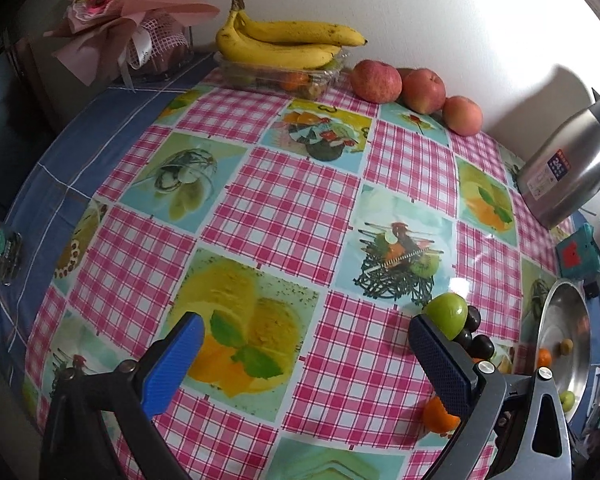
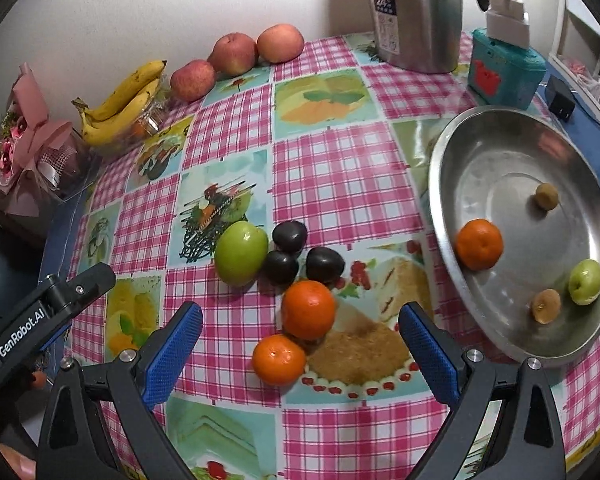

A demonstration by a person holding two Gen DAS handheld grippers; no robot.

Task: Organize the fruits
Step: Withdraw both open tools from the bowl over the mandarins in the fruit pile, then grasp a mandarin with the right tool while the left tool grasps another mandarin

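Observation:
In the right wrist view a green apple, three dark plums and two oranges lie grouped on the checked tablecloth. A steel bowl to their right holds an orange, a small green apple and two small brown fruits. My right gripper is open, its jaws straddling the two oranges from the near side. My left gripper is open and empty over bare cloth; the green apple lies just beyond its right finger. The left gripper's body shows in the right wrist view.
Bananas on a plastic fruit box and three red apples sit by the back wall. A steel kettle, a teal box and a black adapter stand behind the bowl. A pink bouquet is at the far left.

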